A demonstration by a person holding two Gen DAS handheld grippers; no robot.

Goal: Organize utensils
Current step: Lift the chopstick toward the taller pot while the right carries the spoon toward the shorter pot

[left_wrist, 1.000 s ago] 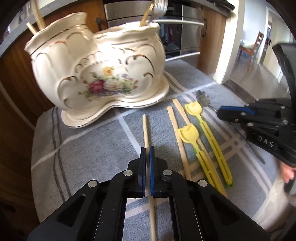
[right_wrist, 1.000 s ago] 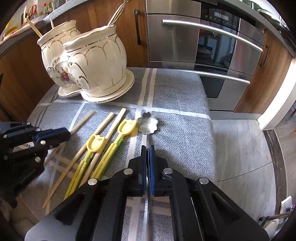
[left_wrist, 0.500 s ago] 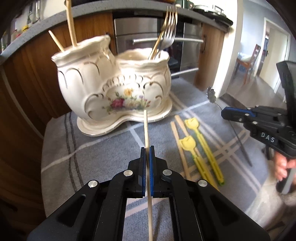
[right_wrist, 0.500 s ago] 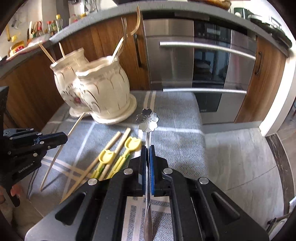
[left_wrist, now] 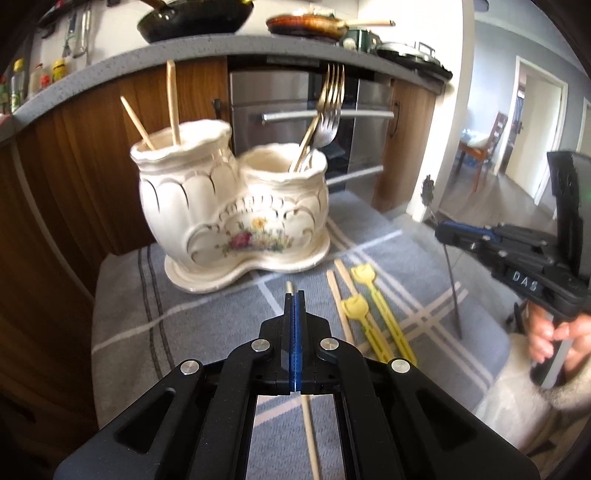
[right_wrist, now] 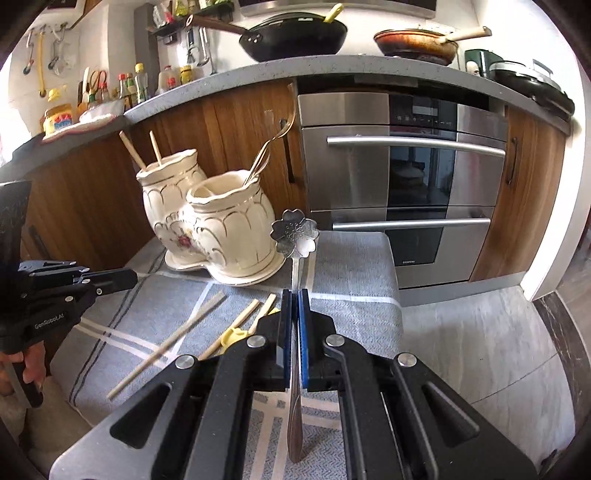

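Two-pot ceramic holder (left_wrist: 236, 225) stands on the cloth (left_wrist: 147, 317), beyond the two tongs (left_wrist: 373, 314) and to their left. Chopsticks (left_wrist: 171, 103) in its left pot, forks (left_wrist: 325, 110) in its right. Two chopsticks (left_wrist: 338, 295) lie just left of the tongs, touching them. Oven (right_wrist: 399, 177) behind the holder. Pans (right_wrist: 295, 33) on the counter (right_wrist: 221, 88) above.

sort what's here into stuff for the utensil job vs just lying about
For the job: left gripper with chopstick; right gripper with flower spoon; ceramic holder; yellow chopsticks.

Just about: black wok; oven; sauce bottles.
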